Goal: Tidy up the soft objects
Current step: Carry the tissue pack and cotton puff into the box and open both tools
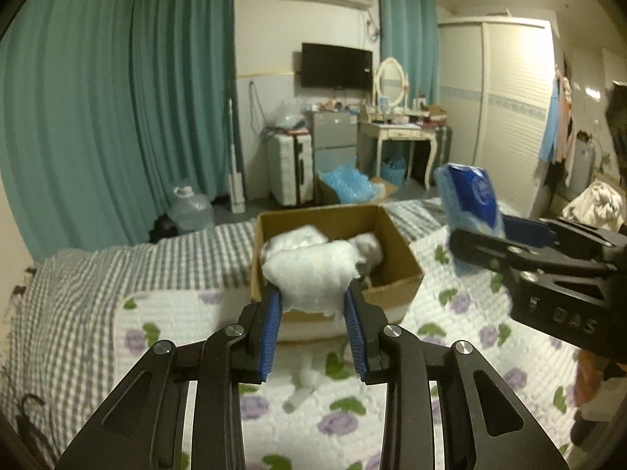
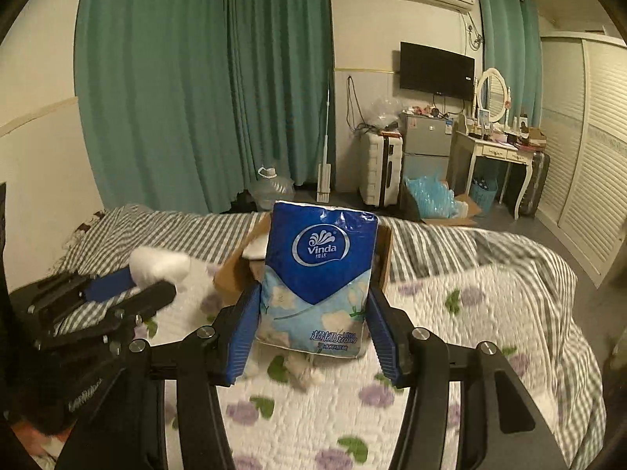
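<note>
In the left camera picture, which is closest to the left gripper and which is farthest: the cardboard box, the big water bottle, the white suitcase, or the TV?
From the left gripper, which holds a cotton wad:
1. Cardboard box, just ahead on the bed.
2. Water bottle, on the floor beyond the bed, left.
3. White suitcase, farther back, near the wall.
4. TV, up on the far wall.

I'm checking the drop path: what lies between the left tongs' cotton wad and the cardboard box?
In the left wrist view, nothing: the cotton wad in the left tongs hangs at the cardboard box near rim.
</note>
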Action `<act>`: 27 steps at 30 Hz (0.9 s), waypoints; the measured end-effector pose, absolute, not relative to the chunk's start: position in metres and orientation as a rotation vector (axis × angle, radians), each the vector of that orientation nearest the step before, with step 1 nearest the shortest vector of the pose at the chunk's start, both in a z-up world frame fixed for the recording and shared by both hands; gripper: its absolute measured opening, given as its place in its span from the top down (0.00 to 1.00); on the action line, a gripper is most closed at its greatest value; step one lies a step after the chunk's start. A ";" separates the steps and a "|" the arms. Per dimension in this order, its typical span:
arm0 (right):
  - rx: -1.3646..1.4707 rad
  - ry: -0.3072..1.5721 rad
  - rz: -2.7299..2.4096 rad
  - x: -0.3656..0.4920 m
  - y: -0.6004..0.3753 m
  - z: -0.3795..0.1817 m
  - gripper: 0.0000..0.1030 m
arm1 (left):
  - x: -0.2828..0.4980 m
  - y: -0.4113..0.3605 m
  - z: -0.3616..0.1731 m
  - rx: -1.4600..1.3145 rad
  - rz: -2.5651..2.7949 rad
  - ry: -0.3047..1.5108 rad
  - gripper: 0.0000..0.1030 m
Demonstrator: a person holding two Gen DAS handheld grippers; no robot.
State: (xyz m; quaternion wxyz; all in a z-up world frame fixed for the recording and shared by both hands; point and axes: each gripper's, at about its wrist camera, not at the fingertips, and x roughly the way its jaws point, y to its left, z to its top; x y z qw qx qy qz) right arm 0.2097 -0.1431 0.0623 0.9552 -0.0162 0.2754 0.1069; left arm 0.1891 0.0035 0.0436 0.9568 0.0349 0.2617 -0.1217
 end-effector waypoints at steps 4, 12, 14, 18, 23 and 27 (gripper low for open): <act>-0.055 0.580 0.213 0.253 -0.138 0.060 0.49 | 0.227 -0.005 0.034 0.086 -0.247 0.556 0.70; -0.027 0.644 0.202 0.331 -0.147 0.018 0.48 | 0.296 -0.025 -0.012 0.108 -0.276 0.614 0.65; -0.021 0.640 0.212 0.342 -0.150 0.007 0.48 | 0.308 -0.029 -0.022 0.130 -0.279 0.606 0.65; 0.019 0.604 0.218 0.356 -0.156 -0.007 0.33 | 0.321 -0.032 -0.034 0.159 -0.228 0.586 0.30; 0.065 0.557 0.234 0.353 -0.167 -0.007 0.17 | 0.323 -0.019 -0.035 0.095 -0.238 0.600 0.21; 0.084 0.531 0.220 0.335 -0.181 0.011 0.16 | 0.308 -0.012 -0.021 0.099 -0.201 0.577 0.21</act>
